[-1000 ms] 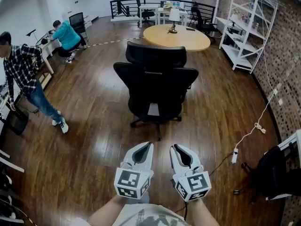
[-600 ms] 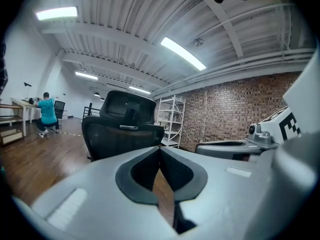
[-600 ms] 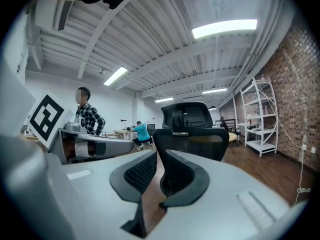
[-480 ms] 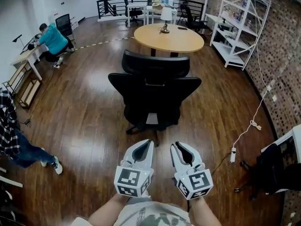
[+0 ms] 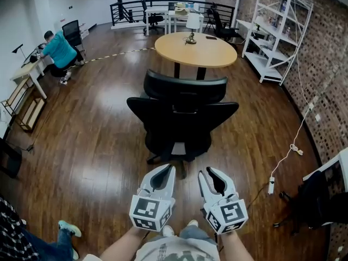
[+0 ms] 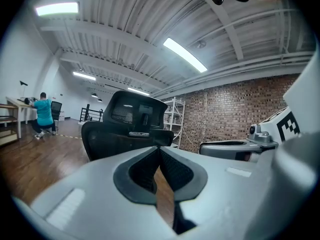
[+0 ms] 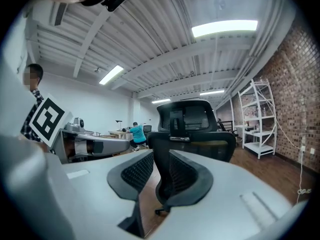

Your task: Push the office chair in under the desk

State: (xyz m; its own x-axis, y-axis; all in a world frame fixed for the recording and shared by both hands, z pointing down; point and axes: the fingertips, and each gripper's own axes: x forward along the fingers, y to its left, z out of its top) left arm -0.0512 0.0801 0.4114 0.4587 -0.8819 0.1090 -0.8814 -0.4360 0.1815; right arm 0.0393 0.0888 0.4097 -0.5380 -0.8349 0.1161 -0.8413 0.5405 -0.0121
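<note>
Ahead of both grippers stands the black office chair (image 5: 182, 118), its mesh back and curved headrest turned toward them, apart from either; beyond it is the round desk (image 5: 196, 49), with a smooth pale wooden top and a small lamp (image 5: 192, 23). The left gripper (image 5: 169, 167) has its ribbed dark pads pressed together on nothing; the right gripper (image 5: 205, 171) has just been opening, its jaws slightly apart and empty. To its right a white cable (image 5: 293, 145) trails over the glossy plank floor (image 5: 98, 135) toward the brick wall (image 5: 331, 64); white metal shelving (image 5: 277, 31) stands farther ahead.
</note>
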